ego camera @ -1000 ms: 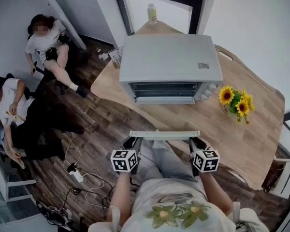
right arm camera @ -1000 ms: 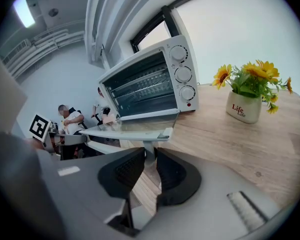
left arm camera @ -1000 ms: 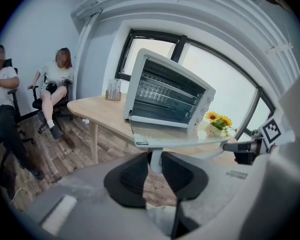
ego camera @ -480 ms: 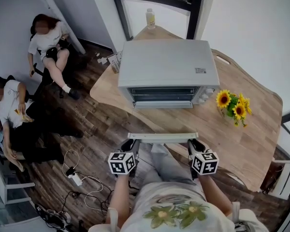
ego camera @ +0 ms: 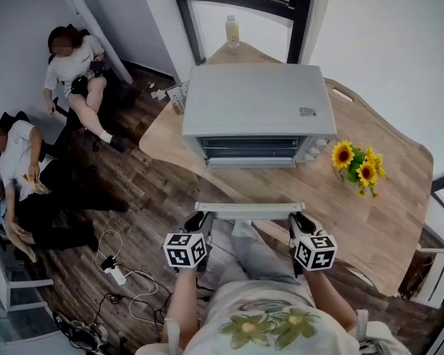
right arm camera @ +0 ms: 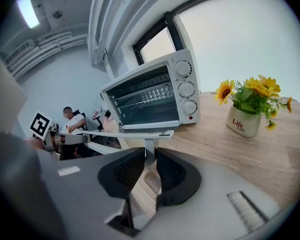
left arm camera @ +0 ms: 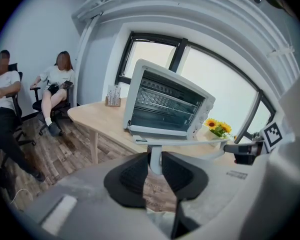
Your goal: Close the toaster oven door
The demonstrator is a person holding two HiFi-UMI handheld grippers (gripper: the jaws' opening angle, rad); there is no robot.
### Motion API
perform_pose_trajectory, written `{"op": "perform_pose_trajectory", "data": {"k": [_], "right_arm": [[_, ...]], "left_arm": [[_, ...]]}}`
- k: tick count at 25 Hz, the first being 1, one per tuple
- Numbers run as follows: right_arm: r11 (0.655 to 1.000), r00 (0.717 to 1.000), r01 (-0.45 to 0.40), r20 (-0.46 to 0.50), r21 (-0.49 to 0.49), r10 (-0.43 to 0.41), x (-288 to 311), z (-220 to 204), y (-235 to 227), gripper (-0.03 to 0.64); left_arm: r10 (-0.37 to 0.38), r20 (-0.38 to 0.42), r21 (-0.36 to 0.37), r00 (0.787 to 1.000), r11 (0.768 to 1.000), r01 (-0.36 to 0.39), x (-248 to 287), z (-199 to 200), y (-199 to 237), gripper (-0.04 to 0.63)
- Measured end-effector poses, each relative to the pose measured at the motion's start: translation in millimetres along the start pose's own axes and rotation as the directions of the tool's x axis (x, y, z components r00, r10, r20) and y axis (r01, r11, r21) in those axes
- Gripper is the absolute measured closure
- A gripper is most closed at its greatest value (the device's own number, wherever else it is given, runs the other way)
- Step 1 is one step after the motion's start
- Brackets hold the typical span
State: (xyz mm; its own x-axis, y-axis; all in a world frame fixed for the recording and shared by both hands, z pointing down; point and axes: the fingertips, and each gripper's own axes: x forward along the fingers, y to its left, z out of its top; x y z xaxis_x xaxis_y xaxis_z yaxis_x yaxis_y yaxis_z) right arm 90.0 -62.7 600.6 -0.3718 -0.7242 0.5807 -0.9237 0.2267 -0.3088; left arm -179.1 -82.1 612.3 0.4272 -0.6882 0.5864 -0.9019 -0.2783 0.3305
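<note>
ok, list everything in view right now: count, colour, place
toaster oven: 1, silver-white, middle of the table, door open
door handle: 1, white, in front of the oven, past the table edge
table: 1, light wood, under the oven
sunflower pot: 1, yellow flowers in a white pot, on the table right of the oven
bottle: 1, pale, far end of the table by the window
seated people: at least 2, white tops, at left
power strip: 1, white, with cables, floor at lower left
left gripper: 1, grey, black pads, shut on the handle's left post
right gripper: 1, same, shut on its right post
</note>
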Motion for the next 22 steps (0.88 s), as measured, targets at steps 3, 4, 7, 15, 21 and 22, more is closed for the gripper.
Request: {"op": "perform_pose_trajectory", "data": {"k": [3,4,7,15,21,22], "right_arm": [[1.000,1.000,-0.001,0.017,-0.015,0.001,-2,7,2,0.540],[1.000,1.000,-0.001,0.021,-0.016,0.001,-3,9,2,0.540],[1.000,1.000,0.001,0.022,-0.011,-0.001,-3,13,2,0.540],[1.000,1.000,-0.008,0.025,0.000,0.008,-6,28,4,0.537],[1.000,0.999,-0.014,0.039,0.011,0.014,-8,37,5,0.537],[1.000,0.999,-0.015,0.043,0.013,0.015,-8,39,5,0.535]], "left_arm": [[0.002,0.014,0.003,1.000,1.000,-0.002,-2,7,-2,0.497],[0.002,0.016,0.002,1.000,1.000,-0.002,-3,9,-2,0.497],[0.007,0.004,0.005,1.000,1.000,-0.007,-3,13,-3,0.497],[0.025,0.022,0.017,0.999,1.000,-0.025,-6,28,-6,0.497],[0.034,0.029,0.024,0.999,0.999,-0.035,-7,38,-8,0.495],[0.035,0.031,0.023,0.999,0.999,-0.036,-7,40,-9,0.495]]}}
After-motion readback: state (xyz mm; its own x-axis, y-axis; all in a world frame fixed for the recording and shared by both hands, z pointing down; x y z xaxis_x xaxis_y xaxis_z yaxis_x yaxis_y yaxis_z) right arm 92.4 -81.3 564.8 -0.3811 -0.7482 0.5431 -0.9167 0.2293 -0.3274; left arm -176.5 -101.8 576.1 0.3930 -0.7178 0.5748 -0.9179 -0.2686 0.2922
